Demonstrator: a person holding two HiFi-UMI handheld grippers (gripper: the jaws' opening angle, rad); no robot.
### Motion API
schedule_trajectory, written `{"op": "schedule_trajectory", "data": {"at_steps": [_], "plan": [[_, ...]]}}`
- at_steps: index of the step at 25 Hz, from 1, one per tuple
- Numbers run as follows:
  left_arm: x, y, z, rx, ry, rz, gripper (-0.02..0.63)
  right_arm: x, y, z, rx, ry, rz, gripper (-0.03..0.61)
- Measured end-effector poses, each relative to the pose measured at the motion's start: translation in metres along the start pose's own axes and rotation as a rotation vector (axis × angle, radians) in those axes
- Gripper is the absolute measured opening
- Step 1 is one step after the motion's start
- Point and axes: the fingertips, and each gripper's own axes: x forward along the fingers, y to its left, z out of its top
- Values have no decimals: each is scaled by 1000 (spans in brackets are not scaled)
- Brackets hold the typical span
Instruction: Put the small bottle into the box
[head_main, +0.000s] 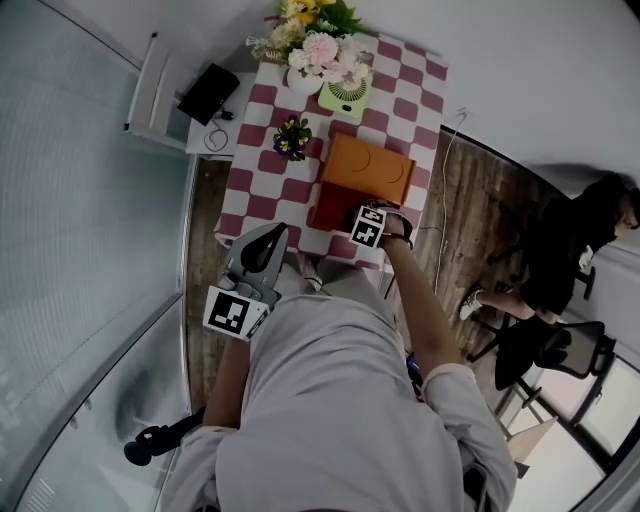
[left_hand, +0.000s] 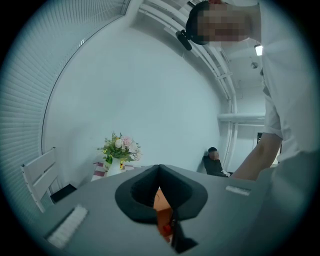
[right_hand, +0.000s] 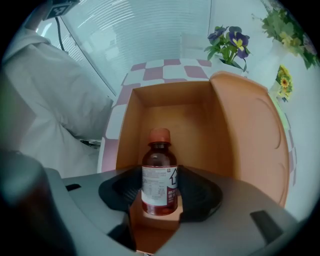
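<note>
Head view: the left gripper (head_main: 268, 245) is held close to the person's body, at the near edge of the red-and-white checked tablecloth (head_main: 268, 100). The right gripper (head_main: 350, 213) reaches into the orange cardboard box (head_main: 368, 168) just ahead of it, whose flat lid flap is raised.

Left gripper view: its dark padded jaws meet at the tips, with nothing between them.

Right gripper view: the small round brown bottle (right_hand: 159, 175), with a smooth body, orange-red cap and white paper label, stands between the jaws inside the box. Its long axis is vertical, cap up. The jaws stand apart, pads just beside the label.
</note>
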Motion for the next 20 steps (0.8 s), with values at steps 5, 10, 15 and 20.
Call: {"op": "schedule_trajectory", "data": {"at_steps": [5,10,15,20], "plan": [[3,2,1,8,1,-11,-2,-26,1,15,81,-135,4,225],[9,1,4,23,-5,-32,-2,-101,-5,42,235,-460,-97,133],[26,-6,19,68,-25,-79,-2,-223,-11,58,378,-912,-340,3],[46,-24,43,128,-50,-150,-2,-355,5,63,398,-1282,-620,2]]}}
